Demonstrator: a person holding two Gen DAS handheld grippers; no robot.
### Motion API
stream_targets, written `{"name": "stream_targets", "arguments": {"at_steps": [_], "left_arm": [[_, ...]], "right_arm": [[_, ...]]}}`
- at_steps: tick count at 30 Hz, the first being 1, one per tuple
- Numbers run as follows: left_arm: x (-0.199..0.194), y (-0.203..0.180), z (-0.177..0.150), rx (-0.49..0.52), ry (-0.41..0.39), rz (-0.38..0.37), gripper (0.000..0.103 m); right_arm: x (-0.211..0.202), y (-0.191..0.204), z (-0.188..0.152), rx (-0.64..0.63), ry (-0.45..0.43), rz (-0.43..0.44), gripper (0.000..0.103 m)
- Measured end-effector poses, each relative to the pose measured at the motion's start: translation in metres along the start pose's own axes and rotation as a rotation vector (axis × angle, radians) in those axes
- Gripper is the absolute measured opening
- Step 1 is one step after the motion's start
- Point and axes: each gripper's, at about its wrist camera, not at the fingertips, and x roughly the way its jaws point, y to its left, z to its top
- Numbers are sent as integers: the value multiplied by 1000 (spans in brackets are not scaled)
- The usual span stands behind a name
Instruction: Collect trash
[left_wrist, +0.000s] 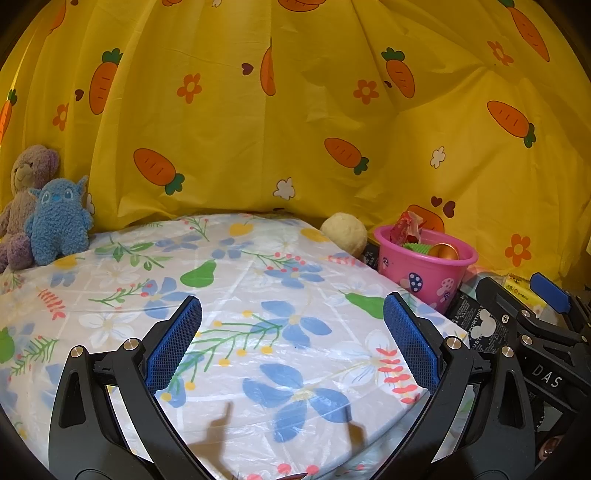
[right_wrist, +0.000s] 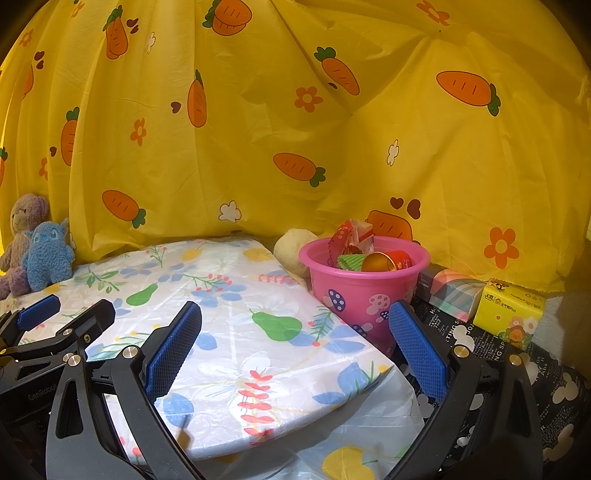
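The pink bucket (right_wrist: 364, 291) stands just off the right edge of the floral-covered table (right_wrist: 229, 332), holding a crumpled red wrapper (right_wrist: 349, 236), a green ridged piece (right_wrist: 351, 263) and a gold-lined red cup (right_wrist: 388, 261). Left gripper (left_wrist: 291, 343) and right gripper (right_wrist: 295, 343) hover over the table near the bucket, fingers spread wide and empty. Two plush toys (left_wrist: 40, 218) sit at the table's far left, well apart from the bucket.

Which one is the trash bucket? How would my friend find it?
Find the flowery table in front of the yellow carrot curtain. At the table's right edge, beside a cream fluffy ball, stands the pink bucket. Only it has mushroom pictures and holds wrappers and a gold cup.
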Motion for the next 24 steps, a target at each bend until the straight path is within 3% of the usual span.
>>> {"name": "stream_targets", "arguments": {"at_steps": [13, 24], "left_arm": [[3, 0, -1, 15, 10, -14, 82], [3, -1, -1, 12, 12, -12, 82]], "right_arm": [[1, 0, 1, 1, 3, 2, 98], [2, 1, 1, 3, 4, 1, 98]]}}
